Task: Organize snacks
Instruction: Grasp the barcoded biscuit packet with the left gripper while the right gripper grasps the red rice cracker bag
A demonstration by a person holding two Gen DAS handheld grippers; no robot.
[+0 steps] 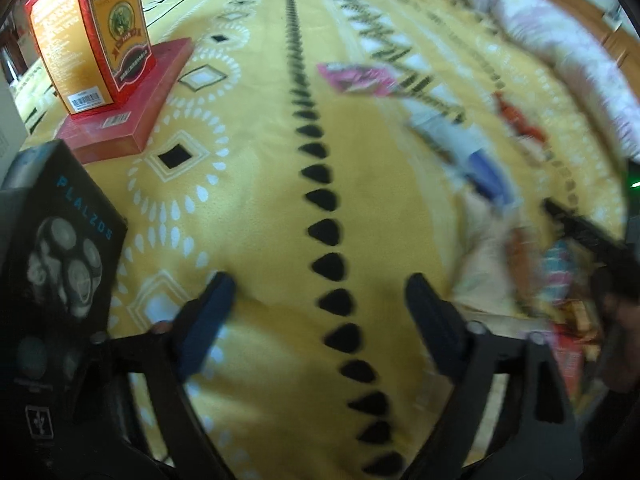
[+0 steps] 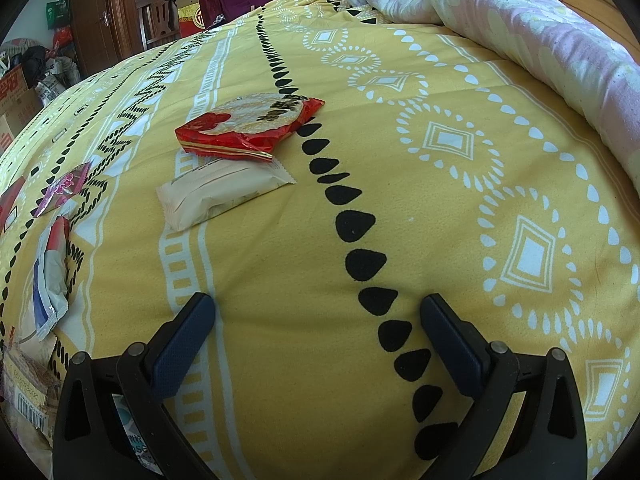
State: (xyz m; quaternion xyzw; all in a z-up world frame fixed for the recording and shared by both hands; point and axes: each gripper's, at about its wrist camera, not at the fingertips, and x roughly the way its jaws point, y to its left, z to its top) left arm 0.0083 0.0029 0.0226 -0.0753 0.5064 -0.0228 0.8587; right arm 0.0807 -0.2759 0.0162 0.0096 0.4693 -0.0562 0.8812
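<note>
target: cream packet (image 2: pixel 224 192), lying flat on the yellow bedspread (image 2: pixel 420 208), ahead and a bit left of the right gripper (image 2: pixel 318 310)
long axis: runs lower-left to upper-right in the right wrist view, so skewed to the jaw line; I'd guess a wrist roll before any pinch
stacking: red round-cake packet (image 2: pixel 250 128) just behind it, its near crimped edge overlapping or touching the cream one's far end
nearer hand: right, by my read; from the left gripper (image 1: pixel 320 292) the snacks sit off to its right, blurred
right tool: jaws spread, nothing between, only bedspread
left tool: jaws apart, empty
others: blue-white packet (image 2: pixel 50 276) and pink packet (image 2: pixel 64 190) well left of the right gripper
look: cream packet matte, soft pillow wrap, crimped ends, faint print; red one glossy, crinkly
left side: black box (image 1: pixel 60 256) near the left finger; red upright box (image 1: pixel 92 32) on a flat red box (image 1: pixel 132 108), far left
</note>
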